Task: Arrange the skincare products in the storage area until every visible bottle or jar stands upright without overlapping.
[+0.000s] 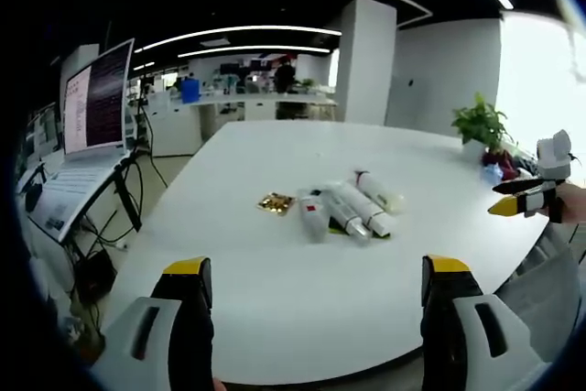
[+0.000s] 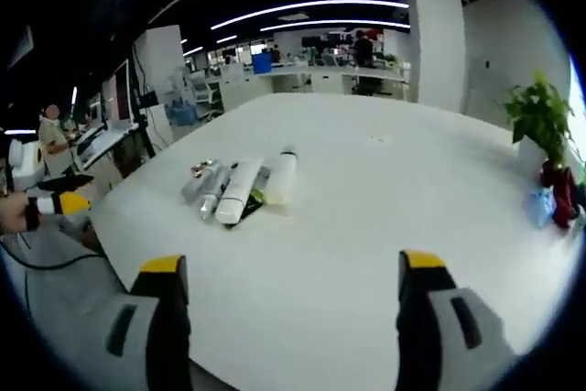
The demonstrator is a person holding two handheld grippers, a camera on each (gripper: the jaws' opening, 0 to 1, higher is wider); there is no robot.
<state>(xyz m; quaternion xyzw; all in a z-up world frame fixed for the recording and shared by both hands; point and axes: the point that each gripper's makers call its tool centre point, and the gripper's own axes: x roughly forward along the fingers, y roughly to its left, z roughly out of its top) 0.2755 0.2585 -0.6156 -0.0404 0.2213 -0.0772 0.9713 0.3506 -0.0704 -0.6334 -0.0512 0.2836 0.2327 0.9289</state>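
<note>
Ceiling light strips shine evenly on the white table (edges bend, fisheye).

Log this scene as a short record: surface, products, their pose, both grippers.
surface: large white table
products: cluster of white and grey skincare tubes, a small gold packet beside them
pose: all lying flat, touching, none upright
left hand-held gripper: open, empty, short of the tubes
right hand-held gripper: open, empty
background: potted green plant, open laptop
</note>
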